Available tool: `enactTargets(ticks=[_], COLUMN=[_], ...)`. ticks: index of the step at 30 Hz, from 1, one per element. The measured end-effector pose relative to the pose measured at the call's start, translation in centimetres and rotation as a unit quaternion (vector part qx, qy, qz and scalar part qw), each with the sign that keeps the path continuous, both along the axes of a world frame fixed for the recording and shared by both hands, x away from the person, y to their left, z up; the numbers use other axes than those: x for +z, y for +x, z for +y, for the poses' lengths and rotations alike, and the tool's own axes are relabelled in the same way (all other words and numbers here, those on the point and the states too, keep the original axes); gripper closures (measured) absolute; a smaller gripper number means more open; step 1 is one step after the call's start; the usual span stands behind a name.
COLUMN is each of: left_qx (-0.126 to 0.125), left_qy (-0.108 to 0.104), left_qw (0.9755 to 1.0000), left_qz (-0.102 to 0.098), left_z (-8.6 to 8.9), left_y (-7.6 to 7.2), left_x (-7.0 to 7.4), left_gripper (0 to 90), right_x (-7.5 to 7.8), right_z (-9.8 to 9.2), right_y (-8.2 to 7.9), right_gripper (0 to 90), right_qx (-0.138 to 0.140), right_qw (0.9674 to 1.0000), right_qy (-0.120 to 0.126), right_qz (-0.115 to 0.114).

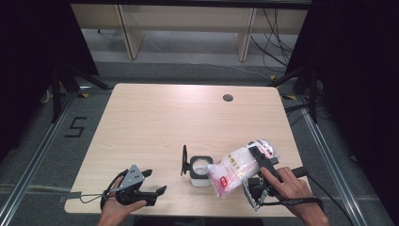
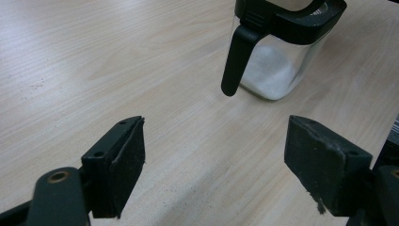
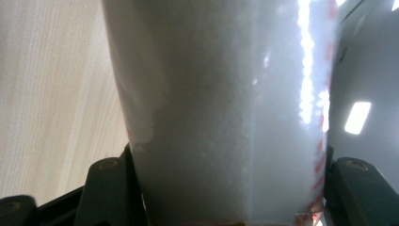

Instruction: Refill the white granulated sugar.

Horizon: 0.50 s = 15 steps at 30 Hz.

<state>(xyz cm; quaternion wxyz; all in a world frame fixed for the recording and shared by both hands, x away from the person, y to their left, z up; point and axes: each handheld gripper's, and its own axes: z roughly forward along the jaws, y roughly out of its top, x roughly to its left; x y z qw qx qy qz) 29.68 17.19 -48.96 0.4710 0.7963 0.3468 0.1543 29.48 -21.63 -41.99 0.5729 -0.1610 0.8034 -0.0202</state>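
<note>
From above, the right gripper (image 1: 258,162) clamps a clear bag (image 1: 237,167) of white grains, tilted with its red-printed end low over the open jar (image 1: 200,169) at the table's (image 1: 155,122) near middle. The right gripper view brings the bag (image 3: 226,117) close, pressed between both jaws. The left gripper view shows the jar (image 2: 277,52), glass with a black rim and handle, holding a little white powder. The left gripper (image 1: 148,182) rests near left, jaws apart with nothing between them.
</note>
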Motion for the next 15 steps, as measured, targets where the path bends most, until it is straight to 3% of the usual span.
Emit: enactTargets(ticks=[1, 13, 15], left_qx=[0.000, 0.001, 0.001], left_qy=[0.001, -0.001, -0.001], left_qw=[1.0000, 1.0000, 1.0000], left_qz=[0.000, -0.001, -0.001], left_z=[-0.01, 0.09, 0.08], left_y=[-0.02, 0.05, 0.05], left_x=[-0.01, 0.00, -0.01], left_gripper=[20.2, 20.2, 20.2], right_x=[0.00, -0.07, -0.14], right_z=[-0.01, 0.08, 0.00], right_y=[0.10, 0.34, 0.31], right_gripper=[40.7, 40.7, 40.7], right_qx=[0.010, 0.022, 0.013], right_qw=[0.9999, 0.9997, 0.9999], right_qy=[0.000, -0.007, -0.002], right_qz=[-0.006, -0.011, -0.006])
